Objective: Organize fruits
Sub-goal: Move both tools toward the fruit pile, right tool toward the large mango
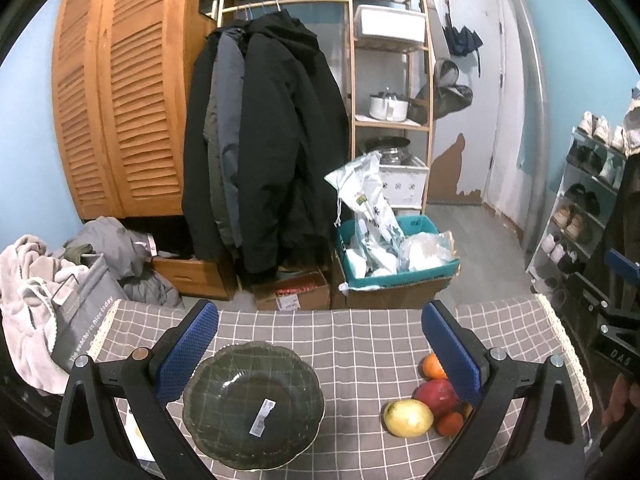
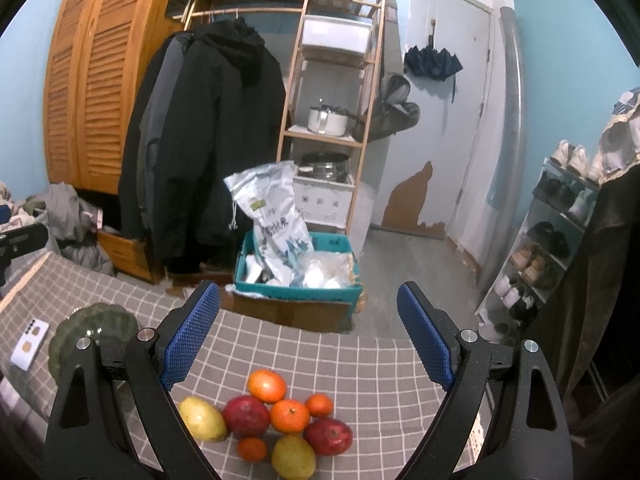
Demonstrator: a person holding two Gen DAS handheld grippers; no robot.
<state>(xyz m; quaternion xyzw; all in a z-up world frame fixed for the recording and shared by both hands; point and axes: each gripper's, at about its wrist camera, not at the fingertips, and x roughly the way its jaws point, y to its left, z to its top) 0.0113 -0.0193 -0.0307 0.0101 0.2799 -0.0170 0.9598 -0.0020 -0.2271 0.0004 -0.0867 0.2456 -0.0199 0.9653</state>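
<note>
A dark green glass bowl [image 1: 253, 404] with a scalloped rim and a sticker inside sits on the grey checked tablecloth [image 1: 360, 344]; it holds nothing. My left gripper [image 1: 318, 344] hovers open above it, its left pad over the bowl's edge. A pile of fruit lies to the right: a yellow mango [image 1: 408, 418], a red apple [image 1: 437, 397] and oranges [image 1: 433, 366]. In the right wrist view the pile shows two apples [image 2: 245, 416], several oranges [image 2: 290, 416] and two yellow mangoes [image 2: 202, 418]. My right gripper [image 2: 308, 340] is open above the pile. The bowl [image 2: 92, 330] is at its left.
A white phone [image 2: 29, 344] lies on the cloth left of the bowl. Beyond the table's far edge stand a teal crate [image 1: 396, 256] of bags on cardboard boxes, hanging black coats [image 1: 264, 140], a wooden shelf [image 1: 392, 80] and a shoe rack [image 1: 580, 208].
</note>
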